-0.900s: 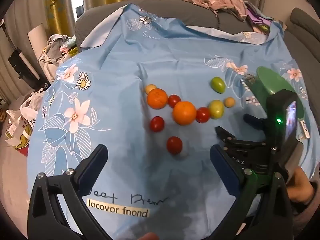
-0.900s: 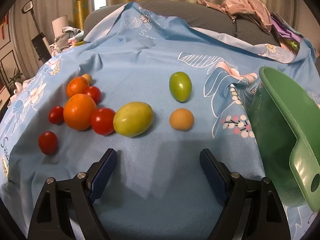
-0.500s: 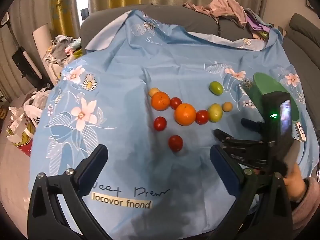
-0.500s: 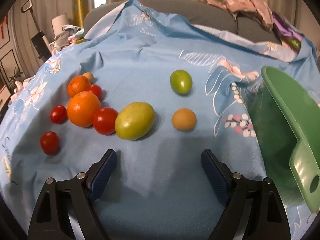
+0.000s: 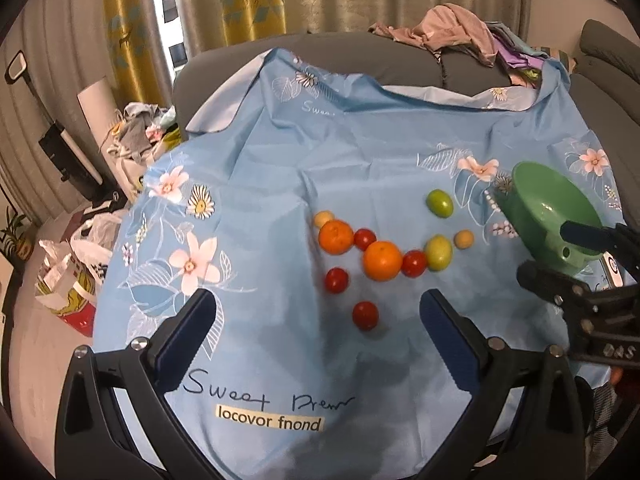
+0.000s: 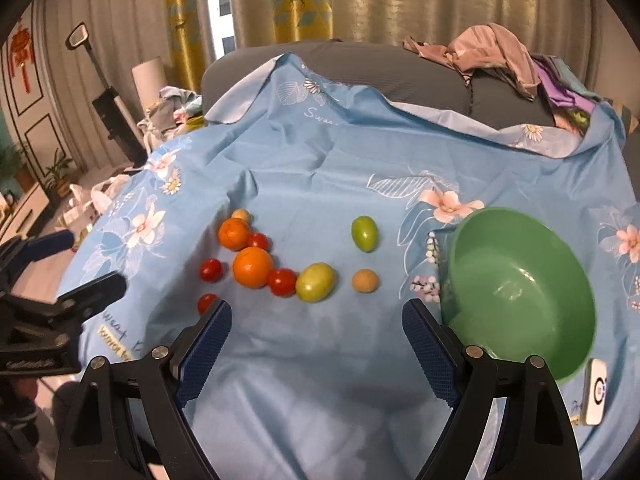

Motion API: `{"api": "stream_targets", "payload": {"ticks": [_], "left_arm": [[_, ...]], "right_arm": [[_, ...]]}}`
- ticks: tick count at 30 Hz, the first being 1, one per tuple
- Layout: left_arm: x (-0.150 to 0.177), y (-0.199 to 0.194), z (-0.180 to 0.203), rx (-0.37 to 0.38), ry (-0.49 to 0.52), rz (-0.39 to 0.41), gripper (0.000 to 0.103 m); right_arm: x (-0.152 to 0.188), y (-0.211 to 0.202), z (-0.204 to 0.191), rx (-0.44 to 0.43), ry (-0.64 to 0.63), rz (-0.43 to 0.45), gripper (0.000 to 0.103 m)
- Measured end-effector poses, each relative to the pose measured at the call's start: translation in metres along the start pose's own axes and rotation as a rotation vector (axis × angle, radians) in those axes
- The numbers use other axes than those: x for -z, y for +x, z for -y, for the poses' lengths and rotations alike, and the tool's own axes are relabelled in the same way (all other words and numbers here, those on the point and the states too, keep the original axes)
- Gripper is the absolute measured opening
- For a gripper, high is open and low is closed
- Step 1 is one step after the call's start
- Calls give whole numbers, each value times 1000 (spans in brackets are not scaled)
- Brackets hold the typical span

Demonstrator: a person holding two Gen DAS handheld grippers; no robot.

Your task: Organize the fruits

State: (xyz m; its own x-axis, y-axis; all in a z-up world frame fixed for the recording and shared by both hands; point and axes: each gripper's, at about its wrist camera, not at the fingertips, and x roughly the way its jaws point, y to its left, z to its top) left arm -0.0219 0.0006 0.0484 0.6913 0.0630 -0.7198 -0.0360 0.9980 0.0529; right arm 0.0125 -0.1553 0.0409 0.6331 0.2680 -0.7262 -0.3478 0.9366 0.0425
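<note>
Several fruits lie on the blue flowered cloth: two oranges, several red tomatoes such as the nearest one, two green fruits and two small tan ones. An empty green bowl stands right of them. My left gripper is open, above the cloth in front of the fruits. My right gripper is open, in front of the green fruit, left of the bowl.
A white card-like device lies at the cloth's right front. Clothes are piled on the grey sofa behind. Bags and clutter sit on the floor at left. The left gripper shows at the right wrist view's left edge.
Both grippers have pulled back and risen, so the fruits look smaller and farther. The bowl's inside has come into the right wrist view. No fruit has moved.
</note>
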Motion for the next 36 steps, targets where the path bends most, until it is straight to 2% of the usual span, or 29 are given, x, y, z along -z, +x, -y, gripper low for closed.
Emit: {"api": "stream_targets", "payload": {"ticks": [9,36], "left_arm": [[-7,-9,7,16,9,16,102],[-3,-2,16,75,17,-24,102]], "right_arm": [[-2,-23,-5,-1,-25,13,87],[4,-23,0,19,2,-1,87]]}}
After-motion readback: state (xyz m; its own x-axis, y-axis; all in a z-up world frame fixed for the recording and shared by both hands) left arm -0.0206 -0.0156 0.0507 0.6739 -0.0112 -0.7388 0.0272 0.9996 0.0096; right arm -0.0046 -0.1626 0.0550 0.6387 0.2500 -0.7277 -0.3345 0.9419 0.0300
